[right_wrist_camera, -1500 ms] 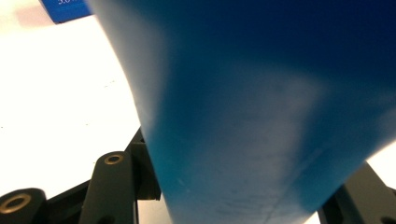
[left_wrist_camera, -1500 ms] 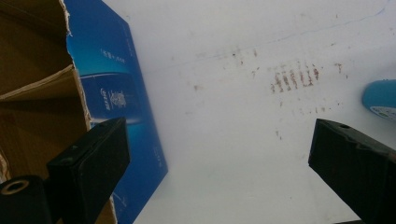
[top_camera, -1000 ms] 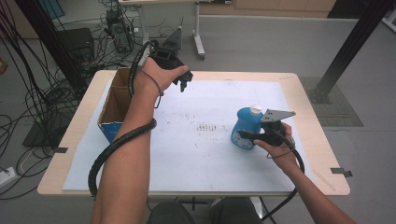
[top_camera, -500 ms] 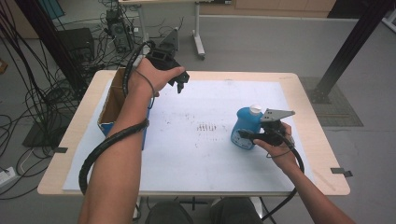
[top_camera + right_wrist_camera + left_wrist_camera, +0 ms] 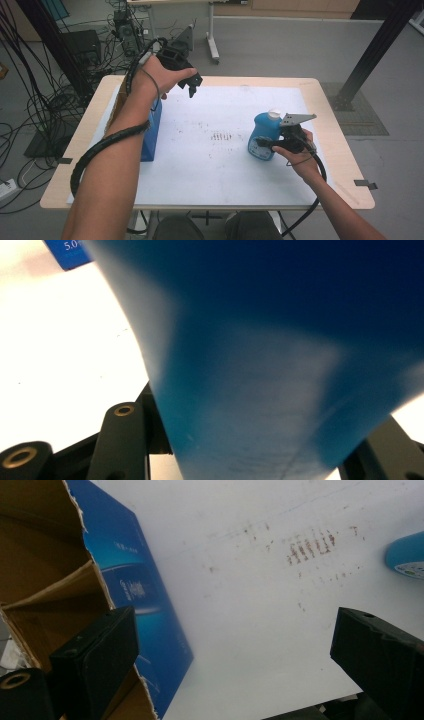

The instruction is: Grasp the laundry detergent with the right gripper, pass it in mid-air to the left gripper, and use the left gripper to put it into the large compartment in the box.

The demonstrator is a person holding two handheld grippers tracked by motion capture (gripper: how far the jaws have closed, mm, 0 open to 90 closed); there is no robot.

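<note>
Bare forearms; black grippers, brass screws, ribbed black cables.

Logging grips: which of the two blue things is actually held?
The blue bottle, clamped upright by the right gripper; the blue box stands untouched at the table's left.

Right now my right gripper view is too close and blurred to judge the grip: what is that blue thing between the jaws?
Observer: A blue bottle with a white cap, upright on the white sheet. The right gripper is shut on its lower body.
Operator: Where is my other hand?
Observer: The left gripper hovers over the far left of the table, jaws open, holding nothing.
Operator: Anything near it?
Observer: A blue cardboard box, open at the top, by the table's left edge.
</note>
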